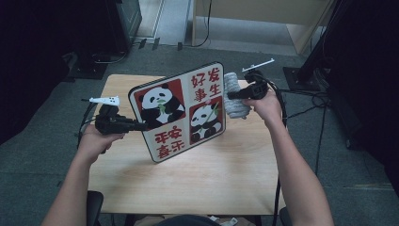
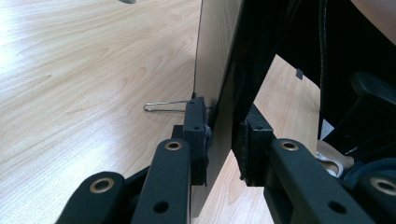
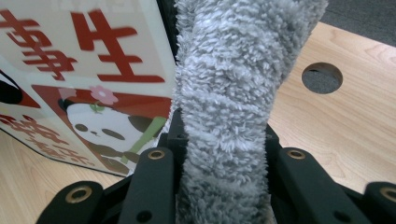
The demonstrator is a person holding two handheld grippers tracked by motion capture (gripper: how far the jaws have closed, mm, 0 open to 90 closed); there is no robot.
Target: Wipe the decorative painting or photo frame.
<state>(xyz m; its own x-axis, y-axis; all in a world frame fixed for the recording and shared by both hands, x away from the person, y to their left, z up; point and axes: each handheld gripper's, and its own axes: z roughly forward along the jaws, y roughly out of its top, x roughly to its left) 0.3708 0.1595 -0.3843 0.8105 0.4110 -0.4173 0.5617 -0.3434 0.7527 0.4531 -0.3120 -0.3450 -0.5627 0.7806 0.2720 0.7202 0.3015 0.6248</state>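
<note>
High view has the panda board (image 1: 181, 110) held up off the table (image 1: 197, 183), roughly over the middle, tilted like a diamond w/ its printed face toward the person. Left gripper (image 1: 141, 125) is clamped on the board's left edge; in the left gripper view both pads (image 2: 196, 135) press flat on either side of the thin panel (image 2: 219, 70), so it's a real pinch grip, not just resting. Right gripper (image 1: 231, 95) is shut on a grey fuzzy cloth (image 1: 235, 94), bunched into a roll just right of the board's far right edge, prob touching it.

Handling-wise, imo the board is stiff, thin and light, glossy on the front so a bit slippery. An edge grip is the only sane option, and holding it by one side means it'll want to swing around the pinch point. The cloth (image 3: 233, 93) is soft and squishy, grabs fine anywhere, and the jaws squeeze it mid-length.

Orientation: the board is nearly square, so no real long axis. One corner points to the far right, the opposite corner sits low and near. The cloth roll's long axis runs near-to-far, hanging down past the jaws.
</note>
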